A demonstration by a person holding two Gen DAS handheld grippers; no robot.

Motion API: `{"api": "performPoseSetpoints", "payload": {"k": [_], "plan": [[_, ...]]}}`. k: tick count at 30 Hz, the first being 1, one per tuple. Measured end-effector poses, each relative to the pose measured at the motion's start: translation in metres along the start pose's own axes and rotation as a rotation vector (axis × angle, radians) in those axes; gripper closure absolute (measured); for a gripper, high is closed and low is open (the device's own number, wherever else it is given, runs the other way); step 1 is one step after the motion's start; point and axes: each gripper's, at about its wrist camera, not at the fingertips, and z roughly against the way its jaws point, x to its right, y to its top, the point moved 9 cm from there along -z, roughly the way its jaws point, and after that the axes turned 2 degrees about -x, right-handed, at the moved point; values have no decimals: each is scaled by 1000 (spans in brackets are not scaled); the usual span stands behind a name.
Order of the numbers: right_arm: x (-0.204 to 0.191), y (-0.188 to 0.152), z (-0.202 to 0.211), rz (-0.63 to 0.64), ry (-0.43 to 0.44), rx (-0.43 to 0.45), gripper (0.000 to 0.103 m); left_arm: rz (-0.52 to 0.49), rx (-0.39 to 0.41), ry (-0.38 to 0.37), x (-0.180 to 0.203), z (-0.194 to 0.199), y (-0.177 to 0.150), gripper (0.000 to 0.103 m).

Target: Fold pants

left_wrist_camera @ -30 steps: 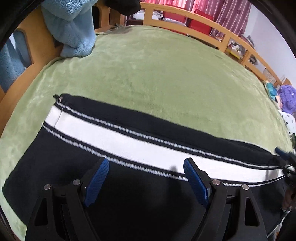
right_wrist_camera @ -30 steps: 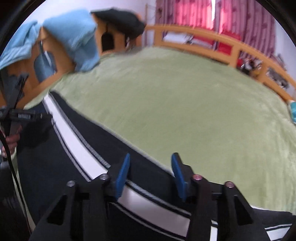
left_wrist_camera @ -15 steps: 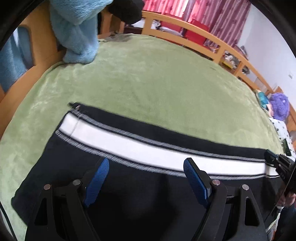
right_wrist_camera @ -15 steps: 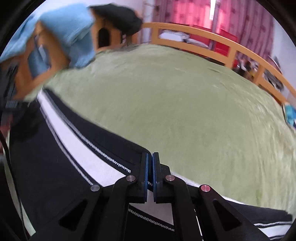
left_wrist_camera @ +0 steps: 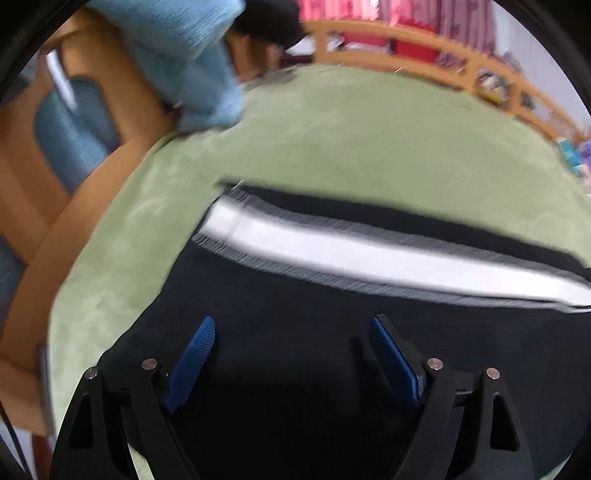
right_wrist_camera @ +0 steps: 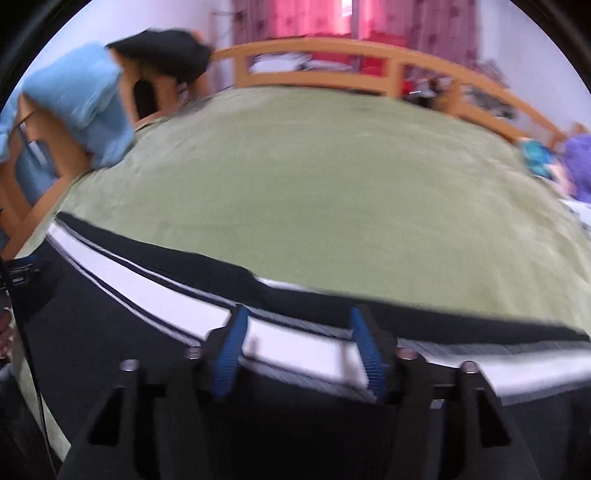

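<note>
Right wrist view: both my grippers, right and left, hang with jaws open over the pants; a shallow pinch could slip off the cloth.

Bedroom, blurred by motion. Wide bed covered in a plush green blanket, framed by a curved wooden rail along the far side. Light blue towel draped over the wooden frame at the left, next to a dark garment. Pink-red curtains behind the rail, daylight glowing through. Pale wall at the right. Purple plush toy and a teal item at the bed's right edge.
</note>
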Motion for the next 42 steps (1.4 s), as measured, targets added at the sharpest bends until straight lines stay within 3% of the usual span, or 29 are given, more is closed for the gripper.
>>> {"api": "performPoseSetpoints", "payload": {"k": [2, 3, 4, 6, 9, 12, 15, 17, 20, 24, 27, 38, 40, 42], "plan": [[23, -26, 15, -33, -66, -17, 41, 58, -94, -32, -17, -25, -13, 17], [31, -37, 17, -47, -84, -40, 41, 84, -81, -66, -22, -25, -12, 18], [40, -50, 19, -69, -101, -67, 41, 88, -68, -51, -26, -21, -10, 20], [55, -76, 22, -107, -134, -109, 41, 93, -61, 32, -34, -13, -7, 25], [63, -98, 28, -142, -154, -109, 40, 115, -59, -38, -29, -2, -11, 25], [63, -116, 17, -195, -137, -143, 37, 176, -44, -34, -40, 13, -23, 25], [57, -114, 20, -163, -180, -117, 38, 277, -9, -212, -45, 37, -36, 25], [53, -110, 30, -197, -137, -88, 37, 303, -14, -305, -45, 42, -49, 25], [53, -114, 34, -261, -100, -97, 37, 346, -5, -335, -51, 45, -65, 25], [44, -116, 42, -253, -129, -101, 37, 526, 6, -345, -83, 37, -78, 25], [40, -120, 52, -254, -144, -107, 37, 608, -3, -441, -93, 23, -81, 25], [25, -139, 74, -316, -176, -122, 37, 625, 25, -503, -75, 2, -50, 26], [24, -141, 78, -336, -162, -124, 37, 646, 4, -489, -78, -1, -47, 37], [24, -142, 84, -396, -101, -112, 37, 658, -1, -480, -81, 0, -45, 73]]}}
